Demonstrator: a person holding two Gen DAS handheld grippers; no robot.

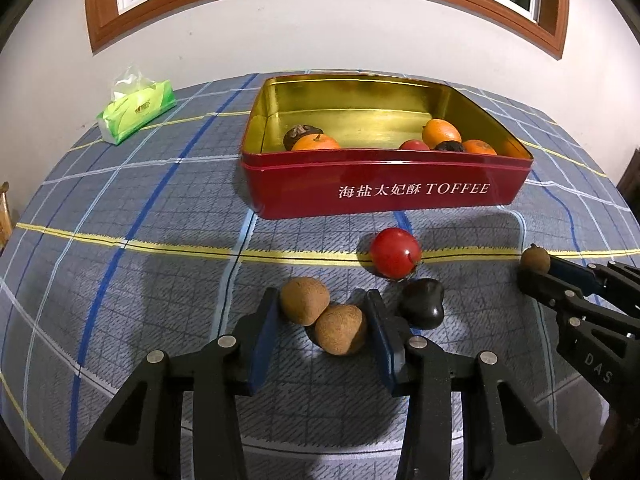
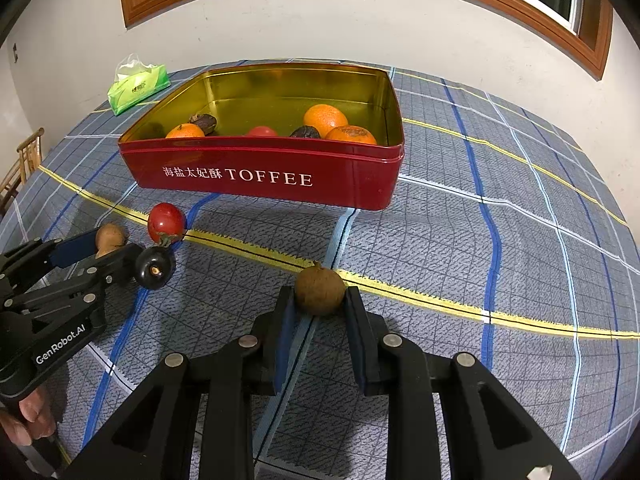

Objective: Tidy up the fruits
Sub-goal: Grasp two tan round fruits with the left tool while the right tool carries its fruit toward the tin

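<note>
A red toffee tin (image 1: 400, 196) (image 2: 260, 178) with a gold inside holds several oranges, a red fruit and dark fruits. On the cloth in front lie a red fruit (image 1: 395, 253) (image 2: 166, 223), a black fruit (image 1: 423, 303) (image 2: 155, 267) and two brown fruits (image 1: 305, 300) (image 1: 340, 329). My left gripper (image 1: 320, 312) is open, its fingers on either side of the two brown fruits. My right gripper (image 2: 319, 300) has its fingers against a small brown round fruit (image 2: 319, 289) (image 1: 535, 260) resting on the cloth.
A green tissue pack (image 1: 136, 112) (image 2: 138, 87) lies at the table's far left. The table has a blue plaid cloth (image 2: 500, 240). A white wall with a wood-framed window stands behind. A wooden chair (image 2: 24, 164) is at the left edge.
</note>
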